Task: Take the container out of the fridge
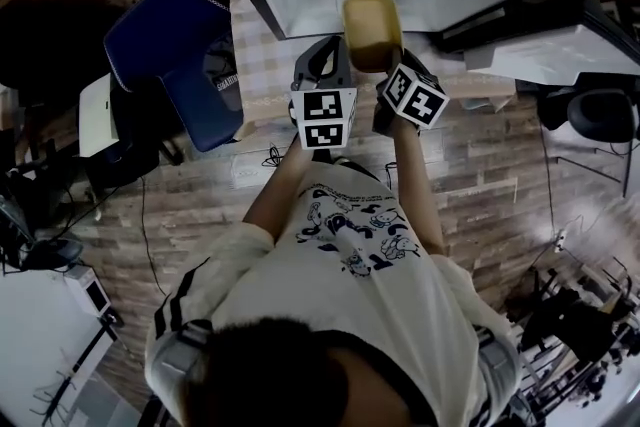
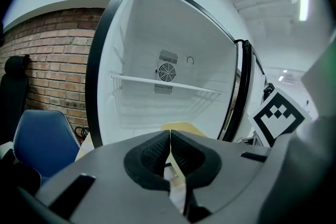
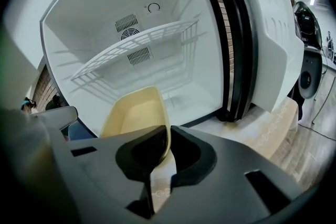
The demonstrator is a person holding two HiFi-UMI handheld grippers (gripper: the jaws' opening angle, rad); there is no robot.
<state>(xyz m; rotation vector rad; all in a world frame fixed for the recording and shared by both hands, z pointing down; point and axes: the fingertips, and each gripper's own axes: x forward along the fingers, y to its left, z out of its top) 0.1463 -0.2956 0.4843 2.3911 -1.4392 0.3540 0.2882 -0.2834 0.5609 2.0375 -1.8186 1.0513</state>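
We have the yellow container pinched by one side wall in the right gripper, its jaws pressed onto the thin rim. The tub hangs in front of the fridge, just before its open mouth and below its wire shelf; it looks empty and tilts slightly. The left gripper sits beside it on the fridge's near side, jaws pressed together on nothing.

A one-wall pinch lets a tub swing, so we judge the grip should stay firm and the wrist level. We would draw straight back from the fridge, staying off the fridge door on its right. If it sags, we spread the left jaws and take the opposite wall.
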